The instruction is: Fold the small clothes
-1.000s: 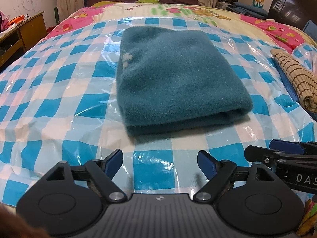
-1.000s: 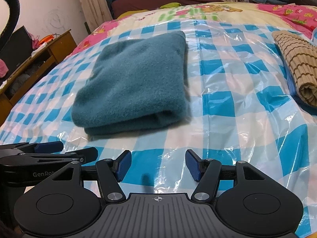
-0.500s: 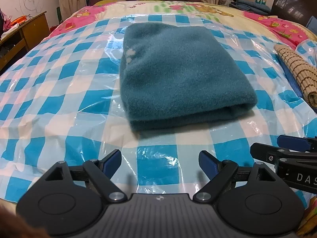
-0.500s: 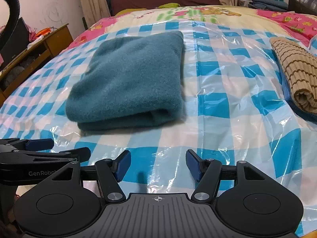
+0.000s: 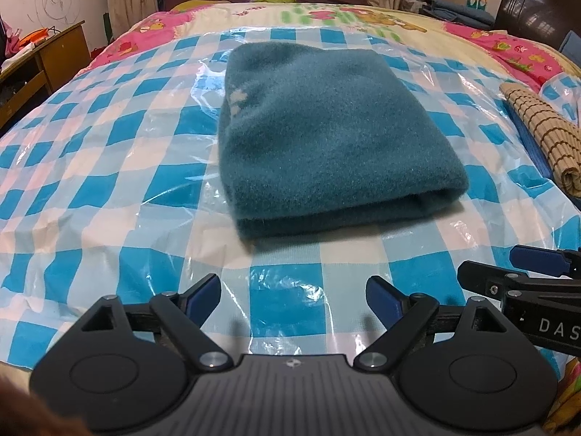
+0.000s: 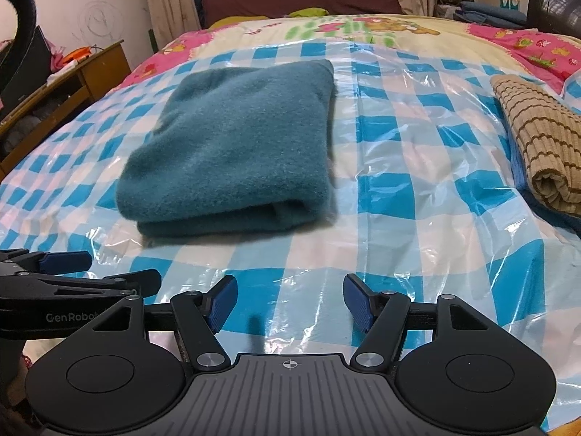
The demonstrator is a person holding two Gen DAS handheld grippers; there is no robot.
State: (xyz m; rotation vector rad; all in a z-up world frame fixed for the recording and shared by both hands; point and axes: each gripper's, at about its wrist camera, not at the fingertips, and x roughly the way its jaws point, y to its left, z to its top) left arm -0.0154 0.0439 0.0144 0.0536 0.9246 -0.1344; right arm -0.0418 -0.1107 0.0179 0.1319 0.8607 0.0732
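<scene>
A folded teal fleece garment (image 5: 326,134) lies flat on the blue-and-white checked plastic sheet (image 5: 109,167) on the bed; it also shows in the right wrist view (image 6: 232,156). My left gripper (image 5: 293,295) is open and empty, a short way in front of the garment's near folded edge. My right gripper (image 6: 290,299) is open and empty, in front of and to the right of the garment. Each gripper shows at the other view's edge.
A folded tan striped garment (image 6: 541,145) lies on something blue at the right of the sheet, also in the left wrist view (image 5: 541,138). A wooden desk (image 6: 72,76) stands left of the bed. A dark headboard (image 5: 537,11) is at the far right.
Both grippers have drawn slightly back and up from the teal garment and stay open. The garment has not moved.
</scene>
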